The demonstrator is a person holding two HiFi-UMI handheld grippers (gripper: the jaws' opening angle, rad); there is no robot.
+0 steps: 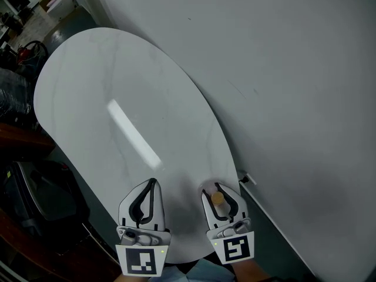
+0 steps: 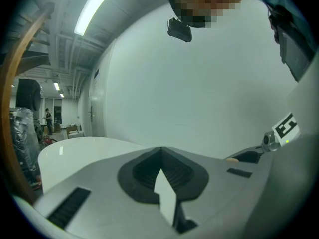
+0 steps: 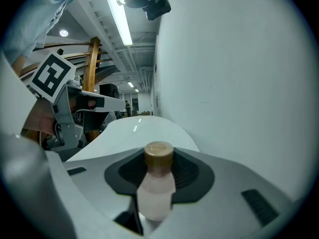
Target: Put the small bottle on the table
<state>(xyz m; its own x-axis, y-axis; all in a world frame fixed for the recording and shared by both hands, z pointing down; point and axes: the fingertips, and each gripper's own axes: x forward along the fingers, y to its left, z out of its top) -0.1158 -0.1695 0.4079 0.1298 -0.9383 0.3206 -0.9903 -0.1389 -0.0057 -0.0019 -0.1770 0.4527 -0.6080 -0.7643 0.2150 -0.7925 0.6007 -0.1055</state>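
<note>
A small bottle (image 1: 217,199) with pale pink contents and a tan cap stands upright between the jaws of my right gripper (image 1: 220,190), which is shut on it. In the right gripper view the bottle (image 3: 155,185) fills the gap between the dark pads (image 3: 192,176). It hangs over the near end of the white oval table (image 1: 117,98), close to the table's right edge. My left gripper (image 1: 153,183) is just to its left, over the table's near edge, shut with nothing in it. Its jaws meet at a point in the left gripper view (image 2: 160,149).
A white wall (image 1: 294,69) runs along the table's right side, with a narrow dark gap of floor (image 1: 276,239) between them. A black case (image 1: 35,192) sits on the floor at the left. A curved wooden rail (image 2: 15,83) and a far room with clutter (image 1: 23,16) lie beyond.
</note>
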